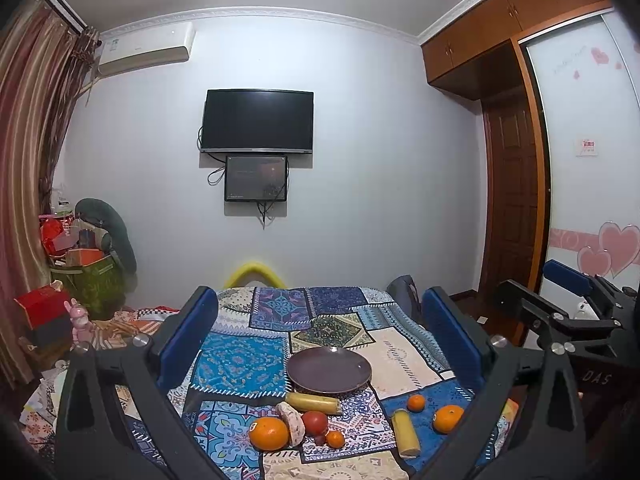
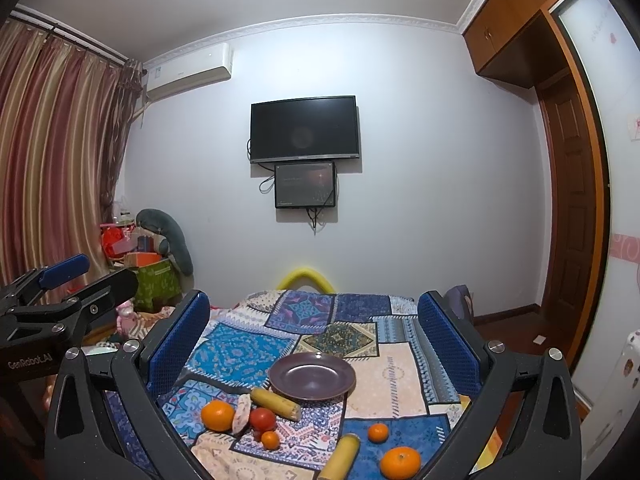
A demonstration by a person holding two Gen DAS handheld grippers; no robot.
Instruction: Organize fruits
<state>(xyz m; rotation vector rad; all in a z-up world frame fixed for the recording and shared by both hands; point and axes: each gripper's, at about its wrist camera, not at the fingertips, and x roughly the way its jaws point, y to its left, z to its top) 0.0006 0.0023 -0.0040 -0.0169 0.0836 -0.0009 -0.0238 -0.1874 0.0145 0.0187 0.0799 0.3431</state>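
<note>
Both grippers hang above the near edge of a table covered with a patchwork cloth (image 1: 256, 354), and neither touches anything. The left gripper (image 1: 320, 336) has its blue-padded fingers (image 1: 188, 336) spread wide apart with nothing between them. The right gripper (image 2: 314, 340) is likewise spread wide and empty, its pads (image 2: 448, 344) framing the table.

A dark purple plate (image 1: 329, 369) sits bare near the middle of the cloth. Touching its near rim lies a yellow corn cob (image 1: 314, 402). Just nearer and to the left is a tight cluster: a large orange (image 1: 269, 433), a pale pinkish sweet potato (image 1: 292, 422) leaning against it, a red tomato (image 1: 315, 422), and a small tangerine (image 1: 335, 439) at the near side. A small dark fruit sits between the tomato and the tangerine, too small to name.

To the right, well apart from the cluster, a second corn cob (image 1: 405, 432) lies pointing toward the near edge. Beside it are a small tangerine (image 1: 416, 403) farther off and a bigger orange (image 1: 449, 419) to the right.

On the far wall hang a dark television (image 1: 257, 121) and a smaller screen (image 1: 256, 178) below it.
</note>
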